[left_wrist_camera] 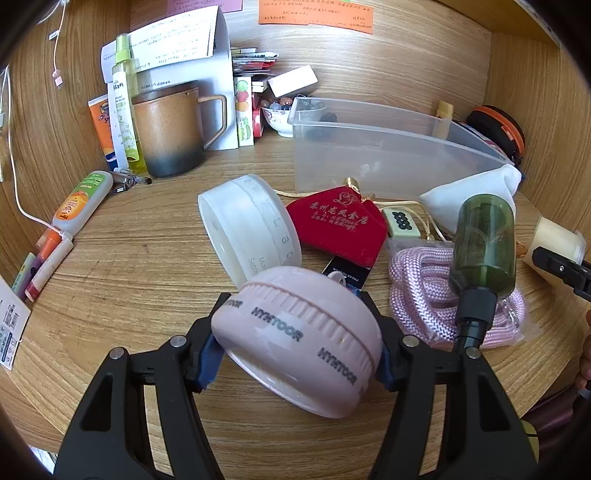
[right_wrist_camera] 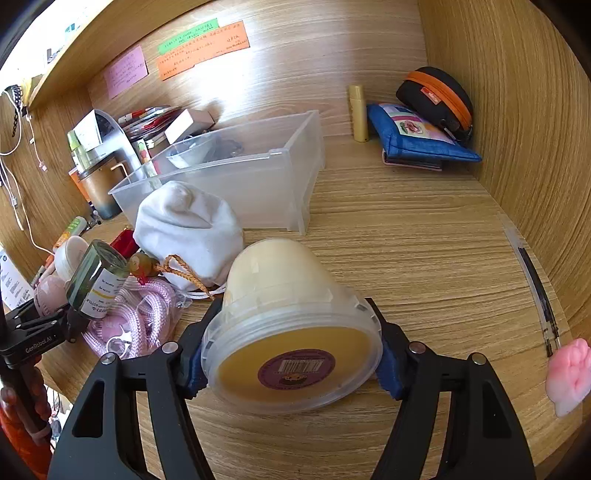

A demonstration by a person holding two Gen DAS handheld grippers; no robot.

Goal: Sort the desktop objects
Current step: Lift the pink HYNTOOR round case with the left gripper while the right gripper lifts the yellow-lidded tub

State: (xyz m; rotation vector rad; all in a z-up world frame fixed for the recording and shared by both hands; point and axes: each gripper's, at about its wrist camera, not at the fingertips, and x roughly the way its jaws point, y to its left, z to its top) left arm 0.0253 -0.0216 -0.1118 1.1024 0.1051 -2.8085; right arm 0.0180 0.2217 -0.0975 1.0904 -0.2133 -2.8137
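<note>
Left gripper [left_wrist_camera: 297, 334] clamps the round pink plastic case [left_wrist_camera: 299, 343]; right gripper [right_wrist_camera: 291, 354] clamps the lidded cream plastic tub [right_wrist_camera: 291, 332] between its pads.

Beyond the left gripper [left_wrist_camera: 295, 332], the black card [left_wrist_camera: 345, 277] lay mostly hidden behind the pink case [left_wrist_camera: 299, 339]. Right of it, the right gripper [left_wrist_camera: 561, 271] was cut off by the frame edge. Far ahead, the notes' [left_wrist_camera: 316, 14] writing was too small to read.

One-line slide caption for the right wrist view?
Right gripper clamps a lidded cream tub on the wooden desk, clear plastic bin behind.
</note>
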